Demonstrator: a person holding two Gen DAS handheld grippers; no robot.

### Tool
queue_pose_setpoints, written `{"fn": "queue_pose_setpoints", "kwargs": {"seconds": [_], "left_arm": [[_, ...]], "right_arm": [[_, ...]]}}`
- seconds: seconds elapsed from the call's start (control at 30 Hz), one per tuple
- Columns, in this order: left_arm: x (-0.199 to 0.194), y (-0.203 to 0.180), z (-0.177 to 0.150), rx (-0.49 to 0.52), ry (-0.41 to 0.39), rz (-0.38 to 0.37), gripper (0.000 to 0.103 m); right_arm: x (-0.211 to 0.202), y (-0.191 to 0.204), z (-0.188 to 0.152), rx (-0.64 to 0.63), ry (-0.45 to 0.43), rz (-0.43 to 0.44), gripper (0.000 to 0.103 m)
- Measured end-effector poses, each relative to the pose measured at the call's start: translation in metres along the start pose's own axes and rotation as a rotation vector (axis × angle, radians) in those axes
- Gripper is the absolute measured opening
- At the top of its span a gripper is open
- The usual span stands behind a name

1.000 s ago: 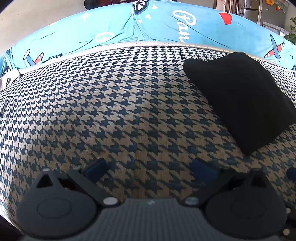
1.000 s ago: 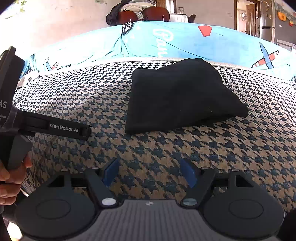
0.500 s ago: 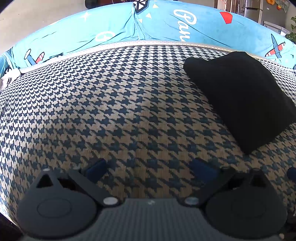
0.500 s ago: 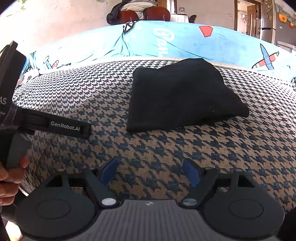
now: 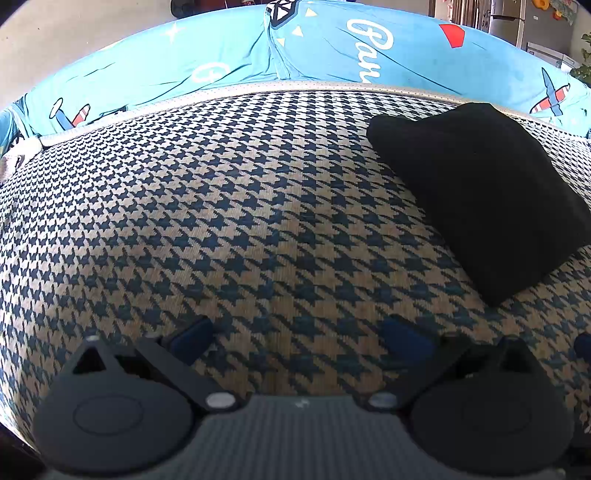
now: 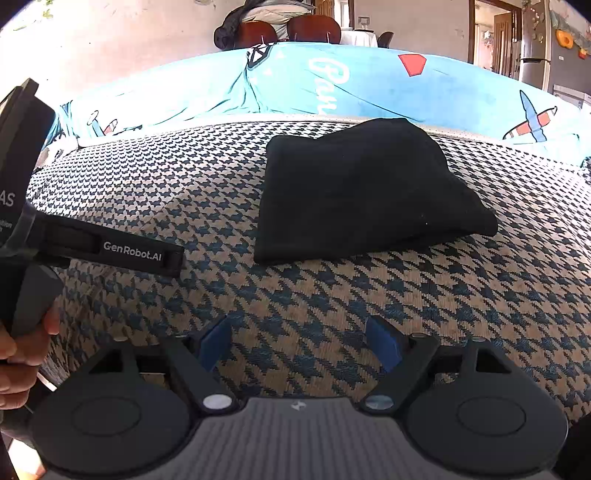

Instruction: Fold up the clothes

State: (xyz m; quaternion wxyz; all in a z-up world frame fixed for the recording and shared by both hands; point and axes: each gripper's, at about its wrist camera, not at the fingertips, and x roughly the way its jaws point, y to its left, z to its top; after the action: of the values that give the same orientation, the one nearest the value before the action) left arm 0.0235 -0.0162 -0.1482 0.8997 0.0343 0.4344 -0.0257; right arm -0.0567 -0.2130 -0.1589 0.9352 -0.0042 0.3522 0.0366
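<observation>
A black garment (image 6: 362, 192), folded into a compact thick rectangle, lies on the houndstooth cover (image 6: 369, 295). In the left wrist view the same black garment (image 5: 480, 195) sits far right. My right gripper (image 6: 299, 339) hovers just in front of its near edge, open, with only the cover between its blue pads (image 6: 216, 343). My left gripper (image 5: 295, 332) is open too, over bare cover to the left of the garment. From the right wrist view the left gripper (image 6: 110, 251) shows side-on at the left, held by a hand (image 6: 18, 350).
A light blue sheet (image 5: 332, 48) with planes and lettering rises behind the houndstooth surface as a back edge. Two brown chairs (image 6: 288, 29) and a table stand beyond it, a fridge (image 6: 532, 44) at the far right. Bare houndstooth cover (image 5: 184, 203) stretches left of the garment.
The right gripper's pads have spread a little wider apart. Both hands and the black garment stay where they were.
</observation>
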Motion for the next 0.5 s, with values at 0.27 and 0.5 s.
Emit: {"fn": "queue_pose_setpoints", "kwargs": {"seconds": [0.27,0.5], "left_arm": [[0.0009,-0.0002,0.0011,0.001,-0.001,0.003,0.103],[0.0006,-0.0006,0.0011,0.002,-0.004,0.007,0.103]], "right_arm": [[-0.0004,-0.0036,0.0016,0.033,-0.005,0.012,0.081],[0.0003,0.0,0.0012,0.018,-0.007,-0.001,0.081]]}}
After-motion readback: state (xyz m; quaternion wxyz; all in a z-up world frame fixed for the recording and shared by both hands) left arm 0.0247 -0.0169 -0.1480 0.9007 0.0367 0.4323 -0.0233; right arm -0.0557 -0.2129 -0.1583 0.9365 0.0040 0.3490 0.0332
